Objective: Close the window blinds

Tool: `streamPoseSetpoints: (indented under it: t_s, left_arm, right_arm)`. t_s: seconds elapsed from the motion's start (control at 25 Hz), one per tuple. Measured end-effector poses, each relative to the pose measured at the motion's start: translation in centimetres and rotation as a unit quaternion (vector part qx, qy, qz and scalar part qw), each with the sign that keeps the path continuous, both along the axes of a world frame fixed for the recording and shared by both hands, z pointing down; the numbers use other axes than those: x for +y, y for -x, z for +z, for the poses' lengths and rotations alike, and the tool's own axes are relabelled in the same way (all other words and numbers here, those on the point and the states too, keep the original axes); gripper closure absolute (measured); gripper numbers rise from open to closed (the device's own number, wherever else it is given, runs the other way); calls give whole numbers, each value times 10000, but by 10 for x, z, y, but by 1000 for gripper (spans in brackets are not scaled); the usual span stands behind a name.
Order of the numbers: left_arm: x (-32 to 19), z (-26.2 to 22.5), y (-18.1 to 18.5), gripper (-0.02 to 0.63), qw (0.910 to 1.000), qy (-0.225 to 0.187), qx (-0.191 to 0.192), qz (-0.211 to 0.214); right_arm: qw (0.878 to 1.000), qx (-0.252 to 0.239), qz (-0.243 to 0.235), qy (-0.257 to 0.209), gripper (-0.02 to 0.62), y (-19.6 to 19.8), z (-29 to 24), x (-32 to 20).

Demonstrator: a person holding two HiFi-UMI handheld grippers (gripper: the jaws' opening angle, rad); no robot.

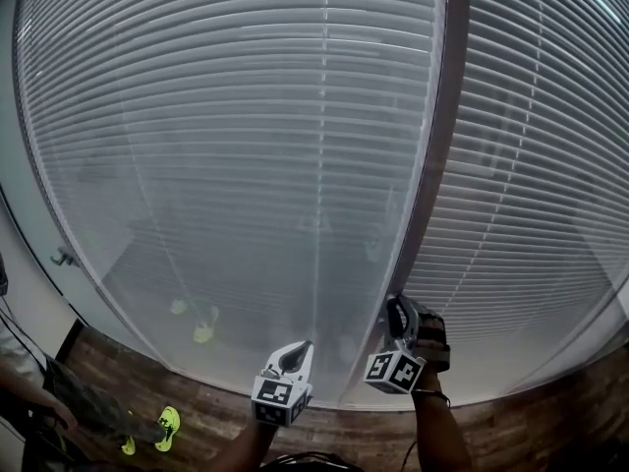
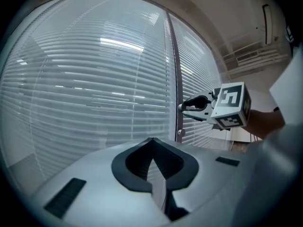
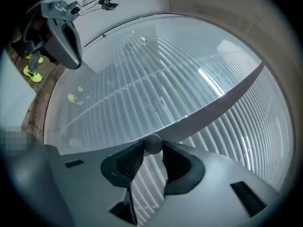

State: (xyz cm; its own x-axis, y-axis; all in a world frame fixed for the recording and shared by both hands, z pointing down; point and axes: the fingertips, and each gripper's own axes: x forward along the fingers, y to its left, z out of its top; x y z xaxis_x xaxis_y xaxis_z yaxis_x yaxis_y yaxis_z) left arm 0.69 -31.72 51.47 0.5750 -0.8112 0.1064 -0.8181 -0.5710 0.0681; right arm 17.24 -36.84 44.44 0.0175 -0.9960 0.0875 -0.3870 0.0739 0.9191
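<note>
the only print to see is on the cubes of the two tools: black and white square markers, patterns and not letters. one cube sits on the left gripper, the other cube on the right gripper.

the window blinds fill almost the whole head view, straight in front of the person and above both grippers. they are pale grey-white with thin horizontal slats and hang in two panels. a dark upright frame stands between the panels. the left panel looks half transparent, and a faint reflection of the room lies on it, with a yellow-green spot low down. in the right panel the slats show brighter and more separate.

the left gripper is low in front of the left panel. its two jaws are pressed together at the tips and nothing is between them. the right gripper is at the foot of the dark frame, and its jaws are closed on a small pale round knob, which touches both pads. i cannot tell for sure what this knob belongs to.

below the blinds runs a wood-pattern floor. at the lower left a person stands in yellow-green shoes.
</note>
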Motion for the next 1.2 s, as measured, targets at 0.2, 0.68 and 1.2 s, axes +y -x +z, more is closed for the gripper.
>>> streamPoseSetpoints:
  t_s: [0.2, 0.68, 1.2]
  left_arm:
    - [-2, -7, 7, 606, 9999, -19, 3, -135]
    - [-3, -15, 32, 606, 9997, -133, 137, -180]
    - [-4, -22, 49, 606, 9997, -175, 31, 139]
  right_arm:
    - [9995, -74, 6, -300, 468, 0, -1, 1]
    - [9528, -2956, -665, -204, 466, 13, -16, 50]
    - [8782, -4758, -82, -476, 578, 18, 25, 95]
